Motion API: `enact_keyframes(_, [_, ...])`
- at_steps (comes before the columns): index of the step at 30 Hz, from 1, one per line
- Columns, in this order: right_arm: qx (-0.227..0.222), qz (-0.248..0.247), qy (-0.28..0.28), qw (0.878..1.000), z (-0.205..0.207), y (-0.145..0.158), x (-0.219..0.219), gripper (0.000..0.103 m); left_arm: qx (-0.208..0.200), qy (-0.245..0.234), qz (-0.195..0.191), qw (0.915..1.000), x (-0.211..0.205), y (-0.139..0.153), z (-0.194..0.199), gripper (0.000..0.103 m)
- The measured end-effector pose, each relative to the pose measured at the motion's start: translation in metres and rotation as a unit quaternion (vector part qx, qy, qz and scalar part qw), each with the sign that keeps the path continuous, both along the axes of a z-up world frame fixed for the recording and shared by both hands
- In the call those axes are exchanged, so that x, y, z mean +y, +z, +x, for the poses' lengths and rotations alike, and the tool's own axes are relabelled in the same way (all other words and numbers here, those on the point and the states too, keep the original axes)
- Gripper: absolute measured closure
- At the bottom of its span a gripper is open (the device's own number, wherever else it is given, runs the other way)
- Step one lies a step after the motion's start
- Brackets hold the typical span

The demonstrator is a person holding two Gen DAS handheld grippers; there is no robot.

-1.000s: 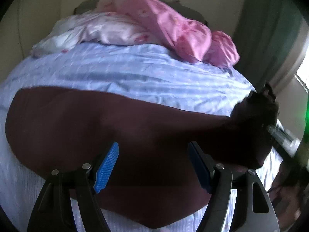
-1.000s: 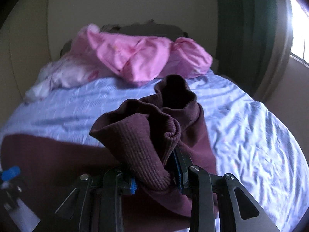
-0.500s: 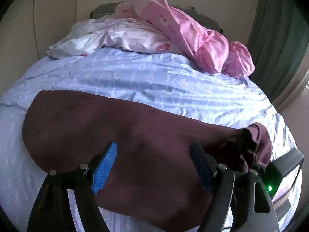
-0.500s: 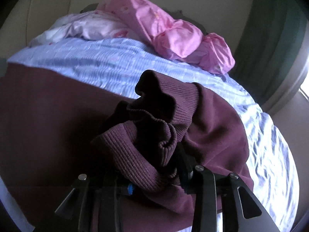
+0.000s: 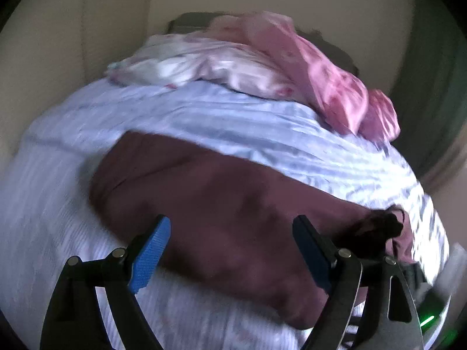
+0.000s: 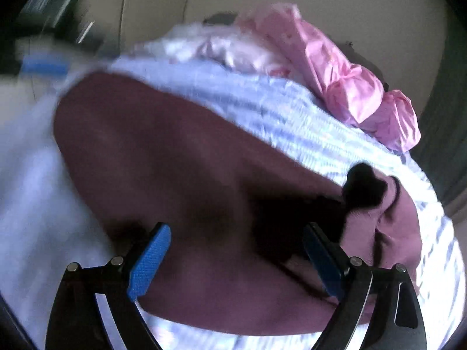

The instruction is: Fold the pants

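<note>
Both fisheye views are dim and soft with motion blur, and straight lines bow toward a black vignette at the corners. Daylight falls from the right of the frame, leaving bright streaks on the pale blue bedsheet [image 5: 335, 157]. In the right wrist view the upper left smears heavily, and a deep shadow sits on the maroon pants [image 6: 181, 180] at lower center right. A green glow shows in the left wrist view's lower right corner.

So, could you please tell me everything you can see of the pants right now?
The pants are dark maroon, a soft knit by the look of it, lying spread across the pale blue bedsheet. One end is bunched into a ribbed, crumpled lump on the right. Both the left tongs and the right tongs hover open above them, gripping nothing. Blur hides finer detail.
</note>
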State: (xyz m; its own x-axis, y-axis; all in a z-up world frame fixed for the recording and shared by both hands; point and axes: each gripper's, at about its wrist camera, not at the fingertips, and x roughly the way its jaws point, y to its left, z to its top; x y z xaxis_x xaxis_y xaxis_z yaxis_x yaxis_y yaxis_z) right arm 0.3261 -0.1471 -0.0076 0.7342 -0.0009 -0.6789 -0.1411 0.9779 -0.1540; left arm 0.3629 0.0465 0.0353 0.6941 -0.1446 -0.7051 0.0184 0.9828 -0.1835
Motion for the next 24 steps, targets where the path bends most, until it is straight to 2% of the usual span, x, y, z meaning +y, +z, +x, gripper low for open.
enact_keyframes(2, [-0.032,0.021,-0.018,0.999,-0.007,0.015,-0.009,0.010,0.006,0.021,-0.023,0.9995,0.017,-0.002,-0.007,0.017])
enact_keyframes(4, [-0.060,0.046,-0.041,0.996,-0.016,0.032,-0.026,0.010,0.005,0.022,-0.020,0.9996,0.017,-0.003,-0.010,0.017])
enact_keyframes(5, [-0.076,0.067,-0.055,0.993,-0.021,0.043,-0.039,0.010,0.005,0.015,-0.011,0.9998,0.012,-0.004,-0.011,0.017])
enact_keyframes(8, [-0.104,0.084,-0.106,0.985,-0.019,0.062,-0.073,0.010,0.004,-0.019,-0.001,0.9998,-0.011,-0.008,-0.014,0.017])
enact_keyframes(10, [-0.097,0.108,-0.123,0.982,-0.013,0.064,-0.093,0.011,0.004,-0.038,0.010,0.9992,-0.026,-0.010,-0.016,0.017])
enact_keyframes(12, [-0.071,0.138,-0.141,0.978,0.003,0.061,-0.116,0.012,0.004,-0.056,0.026,0.9981,-0.042,-0.015,-0.018,0.017])
enact_keyframes(15, [-0.008,0.135,-0.133,0.982,0.036,0.047,-0.125,0.015,0.011,-0.073,0.042,0.9964,-0.056,-0.022,-0.017,0.017])
enact_keyframes(16, [0.003,0.124,-0.135,0.983,0.041,0.043,-0.125,0.023,0.013,-0.074,0.046,0.9961,-0.058,-0.023,-0.016,0.017])
enact_keyframes(18, [0.032,0.097,-0.154,0.983,0.060,0.028,-0.124,0.032,0.013,-0.077,0.053,0.9955,-0.059,-0.025,-0.017,0.017])
enact_keyframes(21, [0.078,0.106,-0.166,0.977,0.080,0.002,-0.125,0.047,0.010,-0.072,0.056,0.9958,-0.055,-0.025,-0.018,0.017])
enact_keyframes(24, [0.072,0.102,-0.158,0.980,0.077,-0.007,-0.115,0.077,0.013,-0.066,0.042,0.9969,-0.050,-0.026,-0.017,0.017])
